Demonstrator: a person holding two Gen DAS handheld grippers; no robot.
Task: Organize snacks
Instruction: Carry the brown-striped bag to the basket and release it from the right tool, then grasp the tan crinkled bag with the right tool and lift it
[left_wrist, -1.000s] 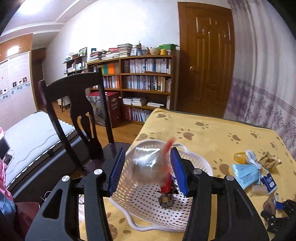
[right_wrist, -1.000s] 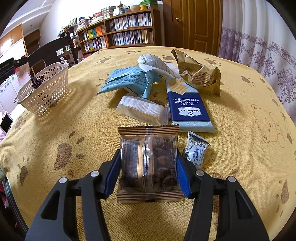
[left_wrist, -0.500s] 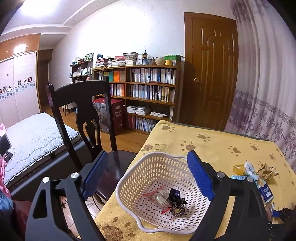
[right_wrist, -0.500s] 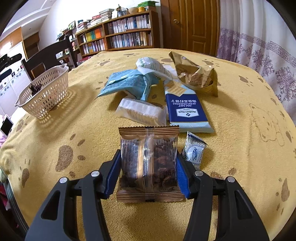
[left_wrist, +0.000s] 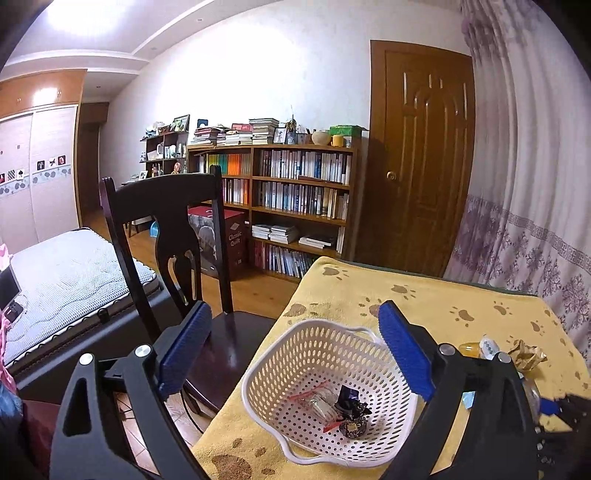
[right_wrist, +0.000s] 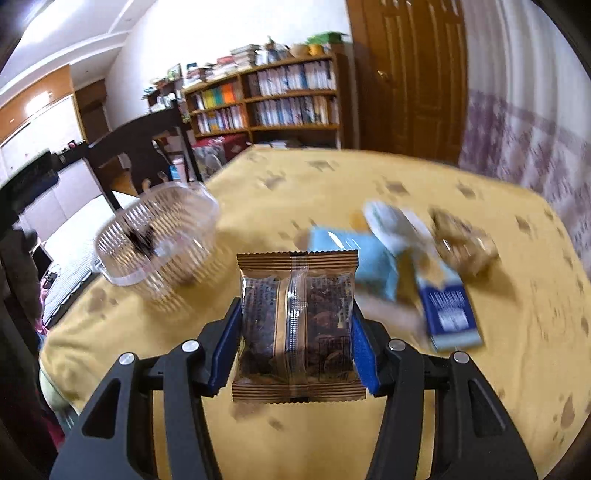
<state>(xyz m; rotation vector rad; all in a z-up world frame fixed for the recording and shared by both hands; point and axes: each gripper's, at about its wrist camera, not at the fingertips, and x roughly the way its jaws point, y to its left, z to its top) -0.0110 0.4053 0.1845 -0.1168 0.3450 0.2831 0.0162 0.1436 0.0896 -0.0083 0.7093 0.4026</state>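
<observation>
Right gripper (right_wrist: 295, 328): blue pads clamped on both side edges of a brown snack packet (right_wrist: 296, 325), clear window, dark pieces inside; packet upright and held clear above the yellow paw-print tablecloth (right_wrist: 498, 387). View motion-blurred. White perforated basket (right_wrist: 157, 242) sits left of the packet and beyond it, near the table's left edge, with small dark items inside. Right of the packet: a light blue bag (right_wrist: 354, 258), a navy cracker pack (right_wrist: 448, 314), a white wrapper (right_wrist: 388, 225) and a crumpled brown bag (right_wrist: 463, 243), all clustered together. A dark wooden chair (right_wrist: 147, 151) stands behind the basket.
</observation>
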